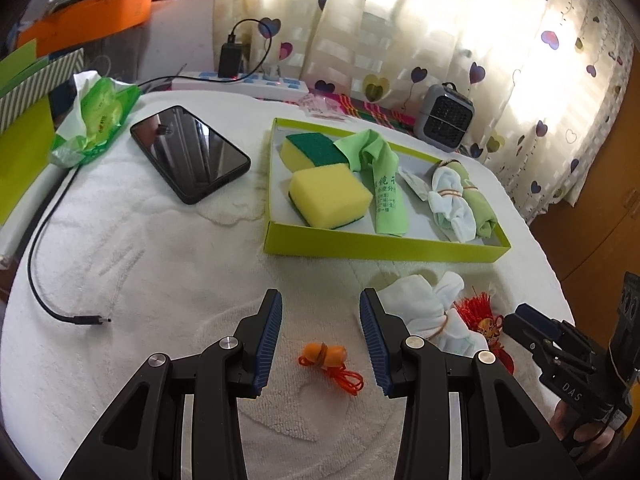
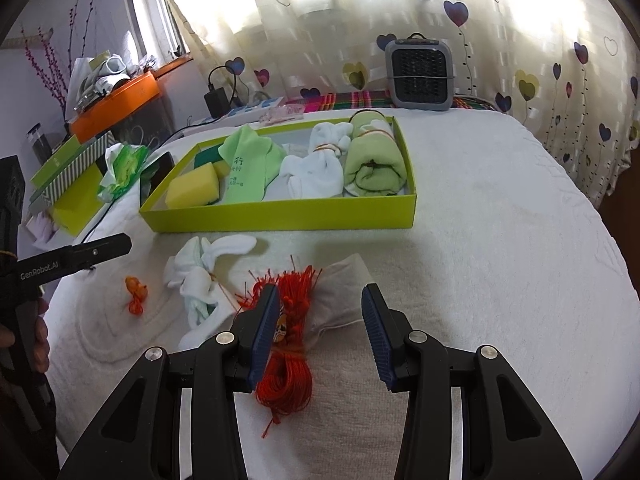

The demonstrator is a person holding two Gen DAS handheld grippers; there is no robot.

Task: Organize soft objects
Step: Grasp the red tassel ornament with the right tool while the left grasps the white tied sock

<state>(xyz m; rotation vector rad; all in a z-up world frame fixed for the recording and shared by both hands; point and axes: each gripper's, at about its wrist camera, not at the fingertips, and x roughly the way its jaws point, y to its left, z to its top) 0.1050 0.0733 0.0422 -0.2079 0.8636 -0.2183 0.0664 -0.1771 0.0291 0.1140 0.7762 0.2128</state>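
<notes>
Black phone [image 1: 190, 154] lying face-up on the white towel [image 1: 160, 248], loose charging cable [image 1: 44, 248] curling off to its left. Little grey heater [image 2: 420, 76] sits by the heart-print curtain [image 2: 540, 40], plus an orange tray [image 2: 116, 106] of clutter.

Sponges, yellow with green backing: two [image 1: 313, 150] [image 1: 330, 195]. White sock bundles: two [image 1: 450, 204] [image 1: 424, 316]. Green cloth strip, printed [image 1: 384, 184]: one. Green rolled towel [image 2: 374, 160]: one. Lime tray [image 1: 360, 244]: one. Red tassel [image 2: 286, 360]: one. Small orange cord bundle [image 1: 324, 354]: one. Phone [image 1: 190, 152]: one. Tissue pack [image 1: 94, 120]: one.
</notes>
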